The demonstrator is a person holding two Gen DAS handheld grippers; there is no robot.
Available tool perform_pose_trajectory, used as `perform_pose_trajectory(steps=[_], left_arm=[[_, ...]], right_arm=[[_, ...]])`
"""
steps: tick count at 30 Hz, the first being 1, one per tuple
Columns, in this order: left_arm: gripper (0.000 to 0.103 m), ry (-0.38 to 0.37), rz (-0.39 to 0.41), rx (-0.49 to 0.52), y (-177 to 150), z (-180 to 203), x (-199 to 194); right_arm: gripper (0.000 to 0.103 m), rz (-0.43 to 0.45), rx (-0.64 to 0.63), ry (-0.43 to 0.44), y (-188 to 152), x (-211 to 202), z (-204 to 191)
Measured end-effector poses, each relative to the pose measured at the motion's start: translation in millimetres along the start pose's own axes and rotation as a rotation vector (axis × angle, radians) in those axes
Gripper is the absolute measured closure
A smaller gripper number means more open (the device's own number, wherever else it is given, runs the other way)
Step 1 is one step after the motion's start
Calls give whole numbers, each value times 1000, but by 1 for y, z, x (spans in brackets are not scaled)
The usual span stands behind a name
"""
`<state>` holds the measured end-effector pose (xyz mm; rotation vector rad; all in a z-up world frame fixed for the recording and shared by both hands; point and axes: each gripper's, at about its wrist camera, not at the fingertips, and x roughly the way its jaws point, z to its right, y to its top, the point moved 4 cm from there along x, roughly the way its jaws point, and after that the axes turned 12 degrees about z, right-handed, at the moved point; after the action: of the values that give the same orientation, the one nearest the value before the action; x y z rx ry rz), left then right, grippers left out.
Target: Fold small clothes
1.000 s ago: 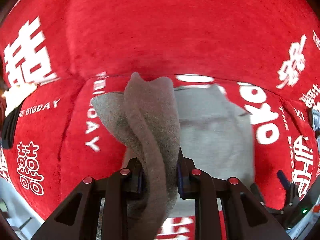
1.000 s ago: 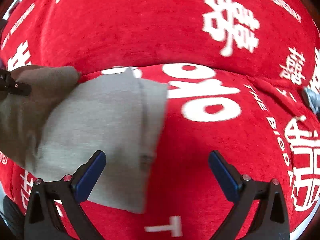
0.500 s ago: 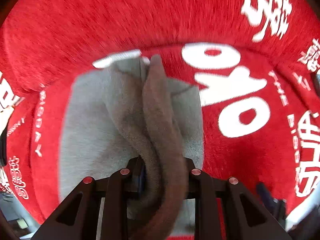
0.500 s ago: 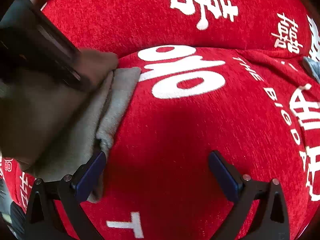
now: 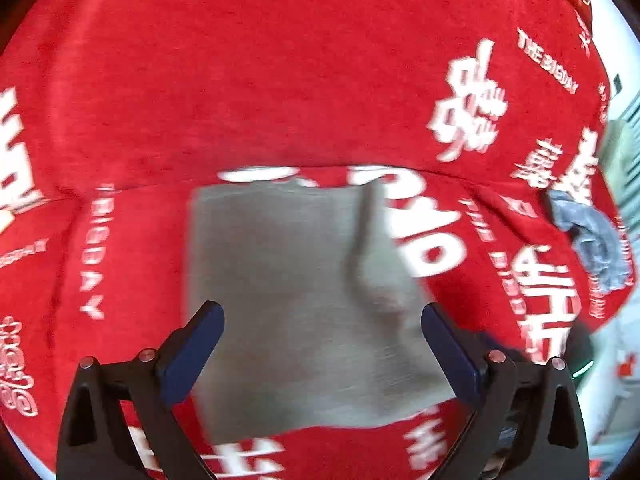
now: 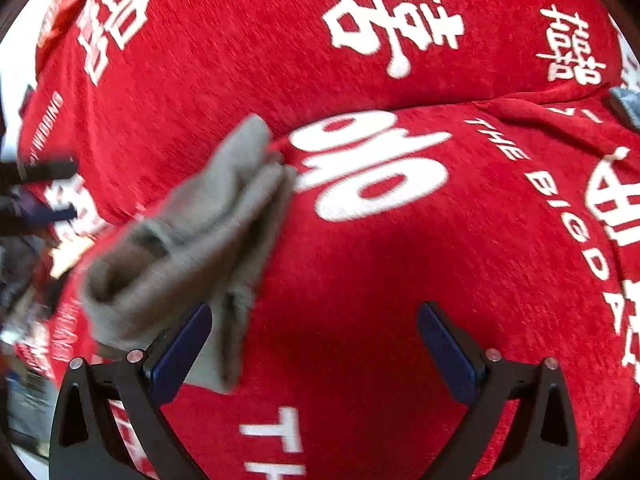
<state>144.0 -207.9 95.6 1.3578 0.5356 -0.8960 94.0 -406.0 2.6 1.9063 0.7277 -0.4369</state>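
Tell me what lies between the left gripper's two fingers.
In the left wrist view, the grey garment lies flat on the red cloth between the opening left gripper's fingers, unpinched.

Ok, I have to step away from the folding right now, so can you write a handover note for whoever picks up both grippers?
Left gripper: jaws opening, nothing pinched; the grey garment lies on the red printed cover below and between them.
Right gripper: jaws wide, empty, over bare cover; the garment's edge sits beside its left finger.
Done: the grey garment is folded over, but the right wrist view shows its layers bunched and uneven.
A blue-grey cloth lies crumpled at the cover's far right edge.
Left: probably flatten and finish the grey fold, then take the blue-grey cloth.
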Motion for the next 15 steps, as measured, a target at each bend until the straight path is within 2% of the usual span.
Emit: perform_pose_trajectory(steps=[5, 8, 11, 15], left_arm=[[4, 23, -26, -10, -41, -37, 9], [4, 28, 15, 52, -68, -37, 0], [4, 26, 62, 168, -102, -31, -13], [4, 136, 109, 376, -124, -13, -5]], right_arm=[[1, -28, 96, 137, 16, 5, -14], [1, -23, 160, 157, 23, -1, -11], [1, -29, 211, 185, 27, -1, -7], [1, -111, 210, 187, 27, 24, -19]])
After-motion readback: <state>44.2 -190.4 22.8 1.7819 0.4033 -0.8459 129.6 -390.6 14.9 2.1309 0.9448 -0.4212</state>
